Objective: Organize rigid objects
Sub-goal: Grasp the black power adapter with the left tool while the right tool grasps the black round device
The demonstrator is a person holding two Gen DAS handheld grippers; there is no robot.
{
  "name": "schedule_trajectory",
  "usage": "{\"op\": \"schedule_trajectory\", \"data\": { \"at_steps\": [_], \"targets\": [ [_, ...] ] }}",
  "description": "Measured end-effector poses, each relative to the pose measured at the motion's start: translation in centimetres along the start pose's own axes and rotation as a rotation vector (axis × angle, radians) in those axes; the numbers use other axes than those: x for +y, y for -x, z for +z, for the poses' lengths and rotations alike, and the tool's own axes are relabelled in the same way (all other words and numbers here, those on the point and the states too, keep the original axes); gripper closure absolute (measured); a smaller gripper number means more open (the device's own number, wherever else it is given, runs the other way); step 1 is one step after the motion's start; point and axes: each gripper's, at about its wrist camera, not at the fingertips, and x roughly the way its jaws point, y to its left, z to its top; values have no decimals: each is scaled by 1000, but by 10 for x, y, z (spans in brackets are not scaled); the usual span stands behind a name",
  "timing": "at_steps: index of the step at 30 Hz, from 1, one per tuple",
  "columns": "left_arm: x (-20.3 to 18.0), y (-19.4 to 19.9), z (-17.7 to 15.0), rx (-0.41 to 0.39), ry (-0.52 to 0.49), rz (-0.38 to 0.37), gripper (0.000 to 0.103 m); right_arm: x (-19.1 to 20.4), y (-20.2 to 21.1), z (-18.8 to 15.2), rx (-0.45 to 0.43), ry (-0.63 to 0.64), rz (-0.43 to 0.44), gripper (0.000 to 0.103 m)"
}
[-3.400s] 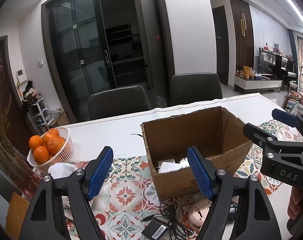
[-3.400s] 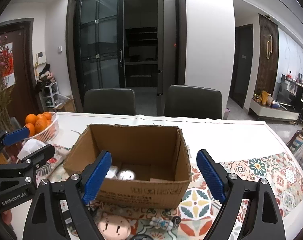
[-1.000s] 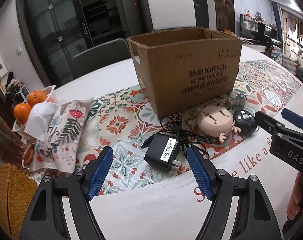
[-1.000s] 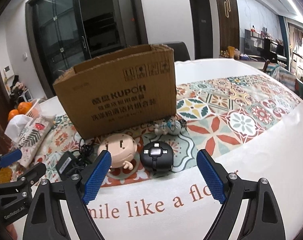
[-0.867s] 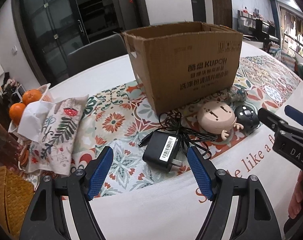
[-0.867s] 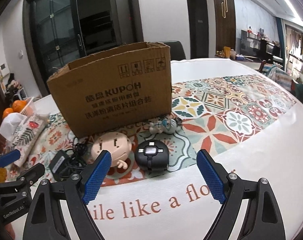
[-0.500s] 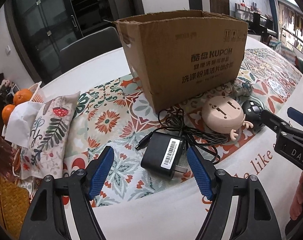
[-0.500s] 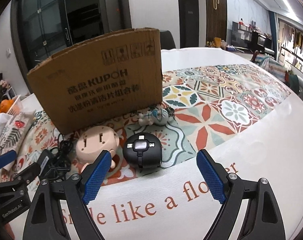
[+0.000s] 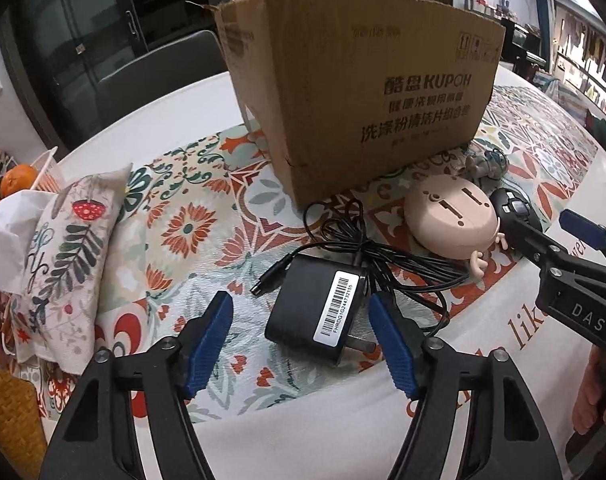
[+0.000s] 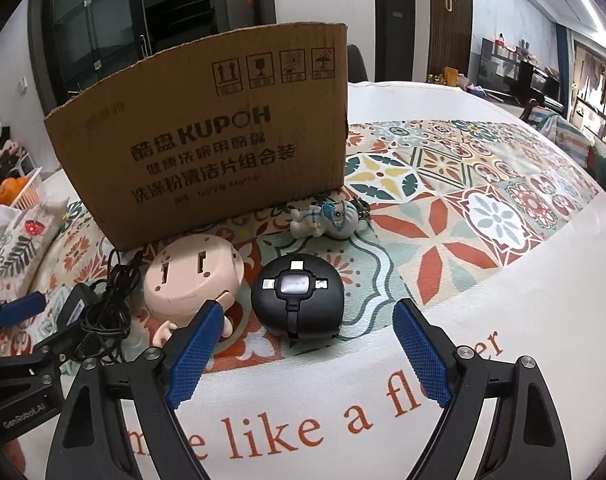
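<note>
Your left gripper (image 9: 301, 336) hangs over the black charger (image 9: 317, 316), which lies flat on the patterned cloth (image 9: 191, 216). Its jaws are closing, with the charger between them, but the blue pads do not touch it yet. The charger's tangled black cord (image 9: 367, 256) spreads out on the far side, toward the big cardboard box (image 9: 367, 92).

Your right gripper (image 10: 303, 356) has its jaws wide, holding nothing. The round black gadget (image 10: 297, 300) sits just past them. The pink toy head (image 10: 193, 280) is right beside it on the left, close to the left pad. A little blue and white figure (image 10: 327, 218) lies farther off, near the box.

Far left you can see a flowered pouch (image 9: 63, 264) and a basket of oranges (image 9: 21, 178).
</note>
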Motion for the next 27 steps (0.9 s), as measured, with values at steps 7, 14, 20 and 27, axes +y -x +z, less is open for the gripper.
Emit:
{"op": "schedule_trajectory", "data": {
  "at_steps": [7,14,20,27],
  "targets": [
    [-1,-9,5,22,-7,-16,42,2,-9,3,14,6,6,16],
    [-1,-21,8,46,14,-66,48,1,-18,6,32,6,12,19],
    [-2,-29,9,54,35,-90,50,0,-24,9,38,10,18,24],
    [-4,-32,8,38,73,-96,51,-3,-31,10,53,5,46,41]
  ]
}}
